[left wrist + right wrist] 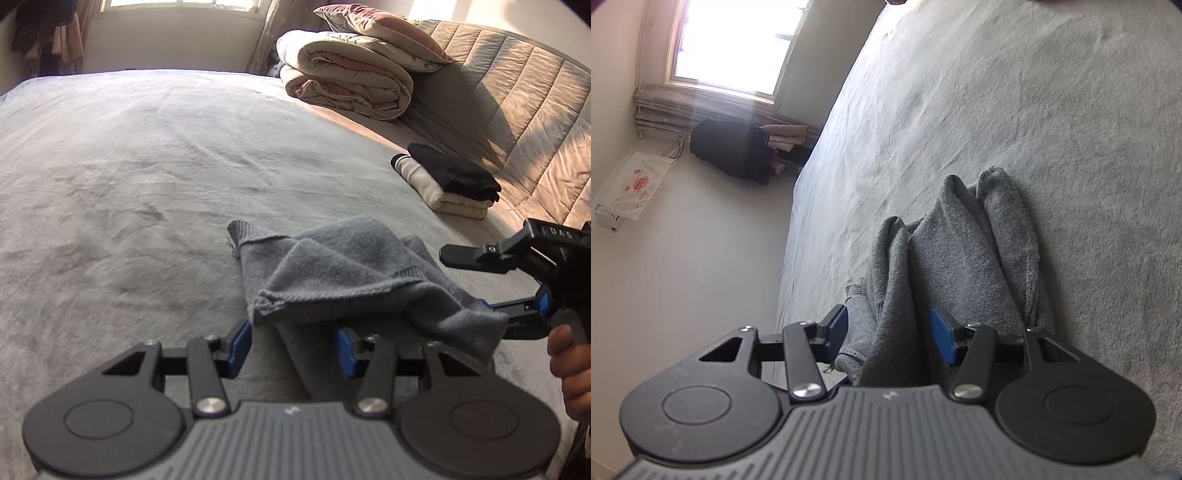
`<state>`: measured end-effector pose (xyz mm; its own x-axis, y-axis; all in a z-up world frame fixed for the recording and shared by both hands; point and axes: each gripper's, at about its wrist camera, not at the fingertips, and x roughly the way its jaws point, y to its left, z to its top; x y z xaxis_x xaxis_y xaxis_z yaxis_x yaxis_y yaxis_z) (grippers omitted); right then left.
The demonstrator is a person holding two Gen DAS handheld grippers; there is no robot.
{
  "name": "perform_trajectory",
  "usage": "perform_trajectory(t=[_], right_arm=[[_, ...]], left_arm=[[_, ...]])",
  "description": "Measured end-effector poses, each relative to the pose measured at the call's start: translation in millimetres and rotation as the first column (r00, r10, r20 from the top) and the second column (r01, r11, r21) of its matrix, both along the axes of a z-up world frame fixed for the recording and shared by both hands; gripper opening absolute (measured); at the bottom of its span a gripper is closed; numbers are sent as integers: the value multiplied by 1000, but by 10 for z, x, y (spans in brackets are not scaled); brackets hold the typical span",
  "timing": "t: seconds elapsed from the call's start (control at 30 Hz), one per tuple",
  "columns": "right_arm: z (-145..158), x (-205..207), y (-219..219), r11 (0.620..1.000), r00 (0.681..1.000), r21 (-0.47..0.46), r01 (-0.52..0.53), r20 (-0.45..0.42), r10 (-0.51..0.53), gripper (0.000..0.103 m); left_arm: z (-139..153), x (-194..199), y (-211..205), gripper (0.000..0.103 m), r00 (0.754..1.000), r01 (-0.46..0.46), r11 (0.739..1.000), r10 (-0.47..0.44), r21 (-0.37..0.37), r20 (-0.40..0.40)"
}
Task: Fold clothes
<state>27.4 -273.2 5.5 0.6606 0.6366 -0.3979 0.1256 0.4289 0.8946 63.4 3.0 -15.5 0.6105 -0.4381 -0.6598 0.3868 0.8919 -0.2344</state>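
Note:
A grey knit garment point(343, 273) lies bunched on the grey bed sheet point(129, 166), partly folded over itself. My left gripper point(291, 343) is open, its blue pads on either side of the garment's near edge. My right gripper point(495, 284) comes in from the right, turned on its side, jaws wide apart around the garment's right end. In the right wrist view the right gripper point(892, 332) is open with folds of the grey garment point(960, 251) lying between its blue pads.
A stack of folded clothes, cream under black point(447, 181), lies near the padded headboard point(524, 110). A rolled duvet with a pillow on top point(351, 77) sits at the back. The bed edge point(798, 206) drops to the floor on the left of the right wrist view.

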Motion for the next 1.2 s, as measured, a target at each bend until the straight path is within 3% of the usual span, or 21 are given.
perform_trajectory(t=[0.2, 0.5, 0.93, 1.13, 1.17, 1.2], right_arm=[[-5, 2, -79, 997, 1000, 75, -5, 13, 4, 57], [-35, -107, -201, 994, 1000, 112, -17, 1, 17, 61], [93, -5, -164, 996, 996, 32, -87, -15, 88, 61], [142, 62, -9, 991, 992, -42, -125, -7, 125, 62], [146, 85, 23, 990, 991, -61, -131, -1, 131, 60], [153, 108, 54, 987, 990, -83, -137, 8, 138, 44]], left_arm=[[43, 324, -270, 48, 1000, 13, 1000, -12, -19, 26], [57, 676, -510, 48, 999, -37, 983, 30, -180, -42], [-19, 29, 115, 48, 995, -73, 973, 56, -218, -86], [-136, -90, 167, 43, 995, -53, 967, 30, -251, -95], [-136, -104, 178, 43, 995, -54, 966, 32, -253, -90], [-130, -109, 196, 43, 996, -58, 965, 37, -255, -86]])
